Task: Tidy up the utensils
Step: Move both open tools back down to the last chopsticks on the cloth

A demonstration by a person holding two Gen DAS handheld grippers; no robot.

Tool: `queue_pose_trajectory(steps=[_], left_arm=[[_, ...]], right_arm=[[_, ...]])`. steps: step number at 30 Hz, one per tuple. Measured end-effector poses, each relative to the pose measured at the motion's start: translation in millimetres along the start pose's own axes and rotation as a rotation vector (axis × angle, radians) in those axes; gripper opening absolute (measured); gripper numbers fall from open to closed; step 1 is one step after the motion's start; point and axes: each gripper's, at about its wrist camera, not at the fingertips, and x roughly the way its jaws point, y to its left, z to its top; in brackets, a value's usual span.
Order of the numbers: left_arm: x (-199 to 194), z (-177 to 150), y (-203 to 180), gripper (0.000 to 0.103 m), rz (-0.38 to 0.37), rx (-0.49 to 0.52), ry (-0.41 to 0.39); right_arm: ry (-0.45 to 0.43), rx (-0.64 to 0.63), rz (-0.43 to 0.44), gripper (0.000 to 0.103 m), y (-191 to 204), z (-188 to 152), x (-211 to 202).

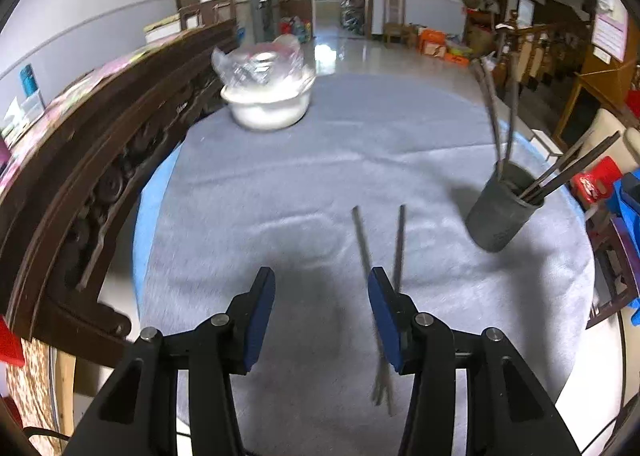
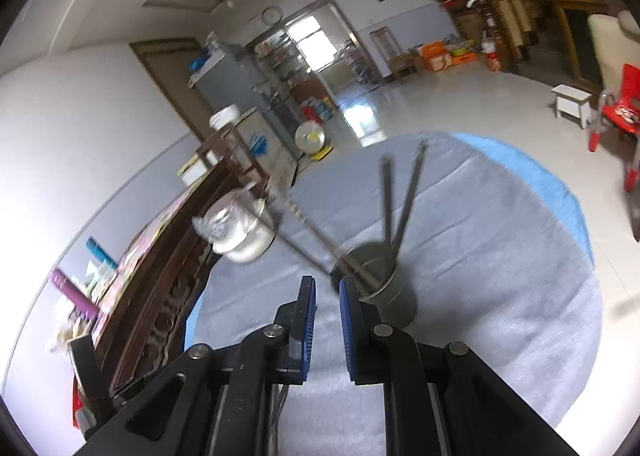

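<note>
Round table (image 1: 320,159) covered with a grey cloth over a blue underlayer, seen from both wrist cameras. Left wrist view, from left to right: a dark carved wooden bench back (image 1: 100,159) runs along the table's left edge; a white bowl (image 1: 267,105) holding a crumpled clear plastic bag (image 1: 260,61) stands at the far left of the cloth; the left gripper (image 1: 322,284) hangs over the near middle of the cloth, its blue-padded jaws standing moderately wide with nothing between them; two loose chopsticks (image 1: 362,240) lie on the cloth, crossing near their closer ends, and pass partly behind the gripper's right finger, where contact cannot be judged; a dark grey utensil holder (image 1: 498,215) stands near the right edge of the table, well apart from the gripper, with several chopsticks (image 1: 494,111) leaning out of it in two groups. Right wrist view, from left to right: the bench back (image 2: 160,288), the bowl with its bag (image 2: 244,234), then the right gripper (image 2: 328,286), jaws drawn narrow with a small gap and nothing visible between the pads; just beyond its right finger stands the utensil holder (image 2: 384,284), with motion-blurred chopsticks (image 2: 400,199) fanning out of it. A red plastic chair (image 2: 618,111) stands on the floor at far right.
</note>
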Motion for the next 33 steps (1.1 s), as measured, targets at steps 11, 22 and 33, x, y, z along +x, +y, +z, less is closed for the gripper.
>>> queue_pose_trajectory(steps=[11,22,33], left_arm=[[9.3,-18.6,8.5,0.062,0.092,0.021,0.032],[11.9,-21.5,15.3,0.063,0.131,0.03,0.016],[14.5,-26.3,28.4,0.063,0.113,0.005,0.011]], right_arm=[[0.176,-0.038,0.019,0.014,26.3,-48.8,57.2],[0.249,-0.101,-0.029,0.014,40.8,-74.2,82.0],[0.282,-0.136,-0.071,0.024,47.2,-86.6,99.1]])
